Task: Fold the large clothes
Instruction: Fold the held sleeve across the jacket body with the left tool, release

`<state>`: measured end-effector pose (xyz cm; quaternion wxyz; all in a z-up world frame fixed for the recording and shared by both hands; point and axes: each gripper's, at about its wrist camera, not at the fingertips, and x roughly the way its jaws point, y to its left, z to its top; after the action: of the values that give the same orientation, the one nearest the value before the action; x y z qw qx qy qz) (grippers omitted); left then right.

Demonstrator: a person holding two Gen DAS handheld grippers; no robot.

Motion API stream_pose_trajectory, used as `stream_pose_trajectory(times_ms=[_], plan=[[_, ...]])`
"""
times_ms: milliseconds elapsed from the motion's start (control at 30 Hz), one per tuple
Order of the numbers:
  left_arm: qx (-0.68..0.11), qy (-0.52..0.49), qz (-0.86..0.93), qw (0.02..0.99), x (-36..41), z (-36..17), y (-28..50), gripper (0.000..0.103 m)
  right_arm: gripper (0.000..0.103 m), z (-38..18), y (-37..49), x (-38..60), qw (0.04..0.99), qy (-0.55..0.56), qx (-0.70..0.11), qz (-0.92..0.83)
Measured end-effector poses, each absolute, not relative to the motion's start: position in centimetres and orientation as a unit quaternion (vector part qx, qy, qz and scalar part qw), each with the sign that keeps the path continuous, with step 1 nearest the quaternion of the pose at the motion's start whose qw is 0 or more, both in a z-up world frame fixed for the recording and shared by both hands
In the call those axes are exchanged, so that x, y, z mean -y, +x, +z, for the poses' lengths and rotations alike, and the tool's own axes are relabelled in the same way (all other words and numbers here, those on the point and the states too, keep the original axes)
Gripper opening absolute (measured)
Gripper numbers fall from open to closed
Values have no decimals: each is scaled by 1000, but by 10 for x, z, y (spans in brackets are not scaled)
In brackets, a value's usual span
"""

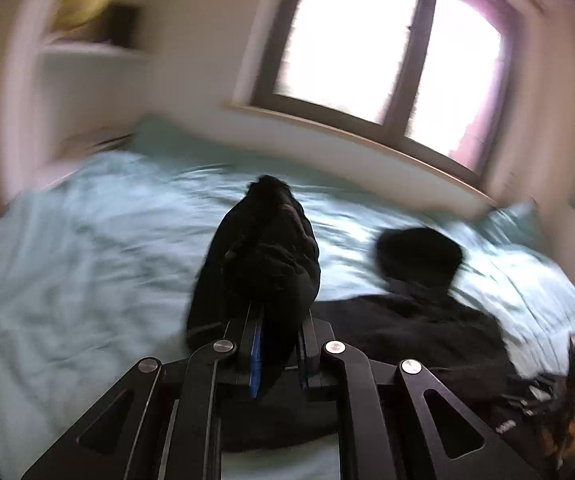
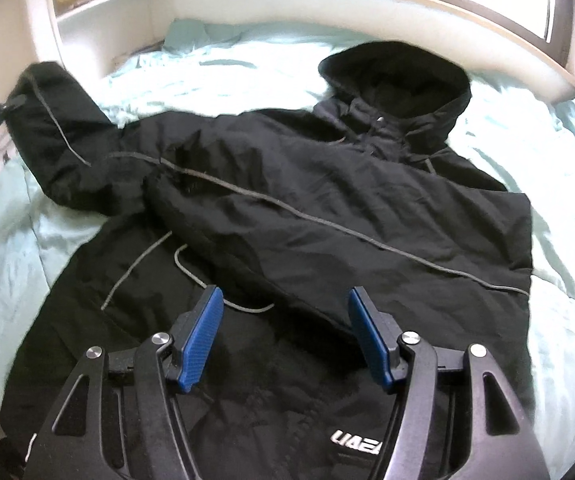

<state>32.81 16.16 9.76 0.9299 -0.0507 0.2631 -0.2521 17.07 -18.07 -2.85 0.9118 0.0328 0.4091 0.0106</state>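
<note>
Jacket (image 2: 307, 200) is lying spread over the bed (image 2: 567, 320), hood (image 2: 399, 76) toward the window; it is looking soft, bulky and slick. On the left, my left claw (image 1: 279, 344) is pinching the sleeve (image 1: 271, 248) cuff, lifting it. One sleeve is already crossing the chest. My right claw (image 2: 287, 336) is hovering wide apart, empty, over the hem. I am judging seams the best grip; bedding is offering room on both sides.

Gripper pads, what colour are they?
Blue pads, clearest in the right wrist view.
</note>
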Motion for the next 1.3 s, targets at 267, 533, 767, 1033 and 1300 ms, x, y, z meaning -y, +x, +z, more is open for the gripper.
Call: stream_pose_trajectory(times_ms=[267, 533, 767, 1033, 1300], plan=[[-296, 2, -409, 863, 44, 80, 291, 13, 68, 6, 142, 215, 927, 66, -368, -7], [-432, 37, -435, 789, 191, -48, 294, 13, 68, 2, 120, 269, 918, 96, -379, -63], [-441, 71, -441, 779, 202, -68, 284, 29, 68, -27, 125, 290, 901, 115, -413, -61], [-401, 0, -491, 773, 140, -5, 280, 68, 79, -23, 150, 300, 894, 171, -413, -31], [-366, -20, -421, 830, 57, 29, 300, 69, 80, -42, 220, 296, 867, 237, -439, -14]])
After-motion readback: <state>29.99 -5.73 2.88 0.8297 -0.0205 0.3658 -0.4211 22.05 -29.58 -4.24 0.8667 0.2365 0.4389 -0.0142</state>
